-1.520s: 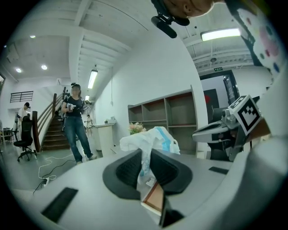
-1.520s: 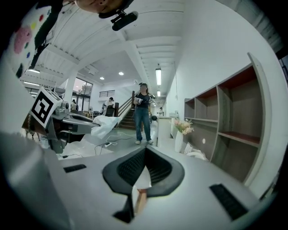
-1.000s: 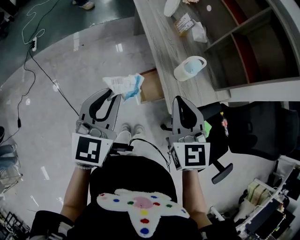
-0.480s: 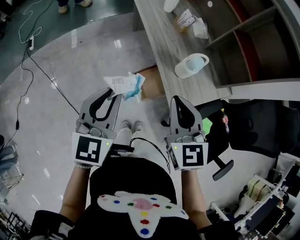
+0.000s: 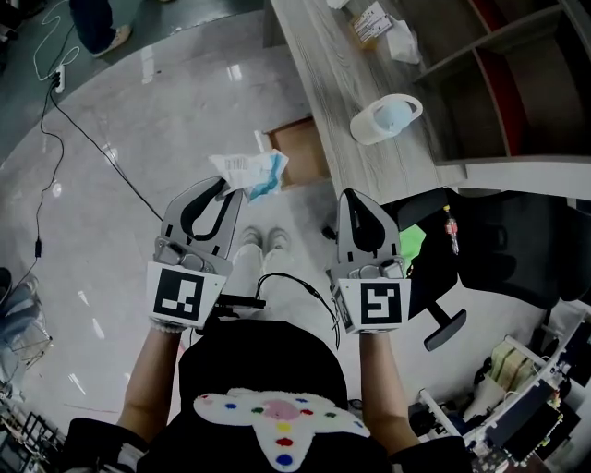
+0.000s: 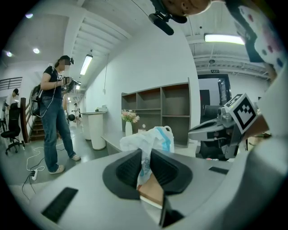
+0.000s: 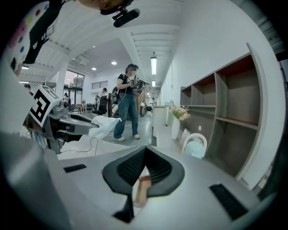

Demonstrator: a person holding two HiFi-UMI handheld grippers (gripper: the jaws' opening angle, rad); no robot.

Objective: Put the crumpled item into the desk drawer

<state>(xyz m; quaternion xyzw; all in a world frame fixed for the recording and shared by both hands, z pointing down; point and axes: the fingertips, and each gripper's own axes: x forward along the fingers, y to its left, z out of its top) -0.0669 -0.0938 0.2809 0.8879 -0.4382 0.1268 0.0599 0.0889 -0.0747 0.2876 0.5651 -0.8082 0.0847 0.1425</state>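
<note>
A crumpled white and blue plastic bag (image 5: 249,171) hangs from the tips of my left gripper (image 5: 224,190), which is shut on it. In the left gripper view the bag (image 6: 150,140) bulges up between the dark pads (image 6: 126,168). The open desk drawer (image 5: 300,152), brown inside, juts from the grey desk (image 5: 323,83) just beyond and right of the bag. My right gripper (image 5: 356,198) is level with the left one, over the floor by the desk's edge. Its jaws are shut with nothing in them (image 7: 143,156).
A white round container (image 5: 386,118) and some packets (image 5: 374,23) lie on the desk. Open shelves (image 5: 499,83) rise behind it. A black office chair (image 5: 499,254) stands right of my right gripper. A cable (image 5: 83,139) crosses the floor at left, and a person (image 6: 54,117) stands farther off.
The desk and drawer have slid slightly up in the head view. Both grippers keep their pose, and the bag stays pinched in the left one.
</note>
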